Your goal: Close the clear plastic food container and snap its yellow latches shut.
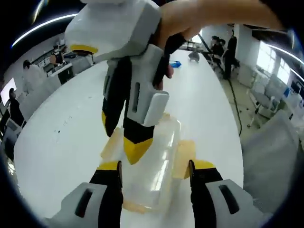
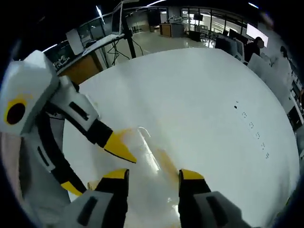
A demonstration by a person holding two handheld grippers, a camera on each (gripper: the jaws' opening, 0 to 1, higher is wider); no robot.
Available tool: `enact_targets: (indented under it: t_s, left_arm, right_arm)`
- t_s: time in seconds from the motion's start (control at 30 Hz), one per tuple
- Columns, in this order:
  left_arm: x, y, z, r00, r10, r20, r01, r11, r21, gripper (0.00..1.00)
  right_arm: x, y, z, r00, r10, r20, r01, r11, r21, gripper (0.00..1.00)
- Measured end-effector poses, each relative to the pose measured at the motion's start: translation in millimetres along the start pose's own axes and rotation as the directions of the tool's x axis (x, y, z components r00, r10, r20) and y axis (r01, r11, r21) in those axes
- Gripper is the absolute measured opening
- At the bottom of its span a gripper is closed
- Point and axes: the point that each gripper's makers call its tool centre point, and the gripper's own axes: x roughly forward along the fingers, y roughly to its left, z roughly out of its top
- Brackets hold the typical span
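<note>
Left gripper view: the clear rectangular plastic food container (image 1: 159, 159) with pale yellow latches (image 1: 184, 158) lies low-centre on the white table (image 1: 61, 137), between the left gripper's (image 1: 155, 172) parted jaws, with the right gripper (image 1: 127, 142) spread above it. Right gripper view: the container (image 2: 152, 161) is a washed-out shape at centre-bottom, the right gripper (image 2: 153, 176) open over it and the left gripper (image 2: 97, 164) open at lower left.

My left gripper (image 1: 154, 167) has its jaws spread wide; my right gripper (image 2: 153, 175) points downward, jaws parted, hand (image 1: 190, 21) gripping it.

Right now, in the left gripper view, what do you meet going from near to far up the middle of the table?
Left gripper → clear plastic food container → right gripper pressing down on the container → bare white table → small blue object.
</note>
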Motion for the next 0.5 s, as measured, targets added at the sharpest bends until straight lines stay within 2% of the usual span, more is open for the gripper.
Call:
enact_targets:
  t_s: [0.03,0.07,0.17,0.33,0.5]
  left_arm:
    - [0.9,0.5,-2.6,1.000,0.012,-0.012,-0.012,1.000,0.015,0.51]
    - [2.4,1.9,0.6,1.000,0.027,0.002,-0.027,0.998,0.049,0.51]
    - [4.5,3.9,2.1,0.998,0.069,0.004,-0.069,0.997,0.037,0.47]
    - [6.3,1.5,2.1,0.998,0.063,0.012,-0.064,0.996,0.066,0.46]
    - [6.7,2.7,1.2,0.998,0.057,0.015,-0.058,0.997,0.057,0.44]
  right_arm:
    - [0.5,-0.4,-0.2,1.000,0.002,-0.006,-0.002,1.000,-0.006,0.40]
    - [0.8,0.2,-0.8,1.000,0.016,-0.020,-0.017,1.000,-0.015,0.40]
    - [2.4,-0.2,-0.4,0.998,0.043,-0.055,-0.044,0.999,-0.014,0.39]
    - [4.7,0.7,-1.4,0.993,0.075,-0.095,-0.079,0.996,-0.035,0.39]
    - [6.4,0.8,-3.6,0.975,0.119,-0.189,-0.130,0.990,-0.051,0.38]
